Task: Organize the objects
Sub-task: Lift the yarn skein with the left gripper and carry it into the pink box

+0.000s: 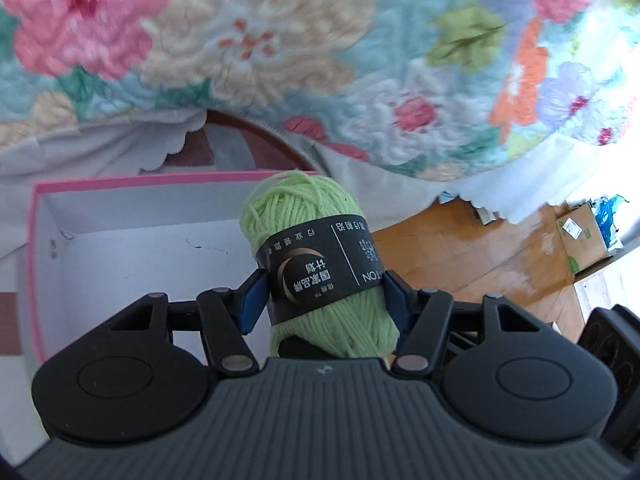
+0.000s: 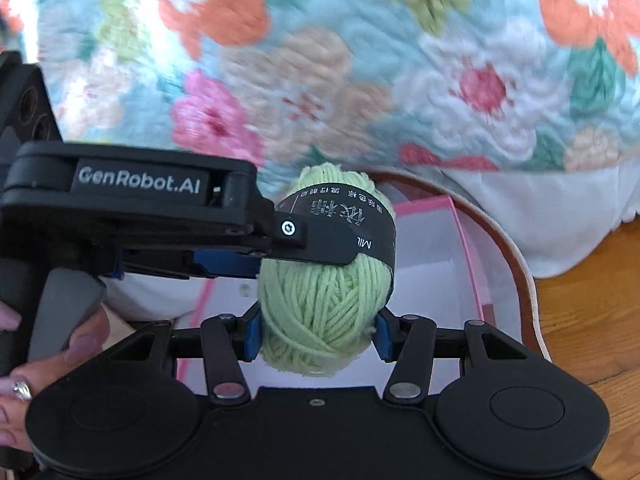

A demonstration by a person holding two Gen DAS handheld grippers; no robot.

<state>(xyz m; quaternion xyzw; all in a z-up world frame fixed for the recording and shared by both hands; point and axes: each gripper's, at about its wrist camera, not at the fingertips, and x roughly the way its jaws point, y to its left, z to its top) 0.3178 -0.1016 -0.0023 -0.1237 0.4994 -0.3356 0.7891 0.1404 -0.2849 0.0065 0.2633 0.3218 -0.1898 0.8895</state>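
A light green yarn skein with a black paper band sits between the blue pads of my left gripper, which is shut on the band. In the right wrist view my right gripper is shut on the near end of a green skein. My left gripper reaches in from the left, one finger lying across that skein's band; it looks like the same skein. A pink-rimmed white box lies open below, also seen as the box behind the skein. No contents show in it.
A floral quilt hangs over the bed edge behind the box. Wooden floor and a cardboard carton lie to the right. A person's hand grips the left gripper's handle. A brown curved rim borders the box.
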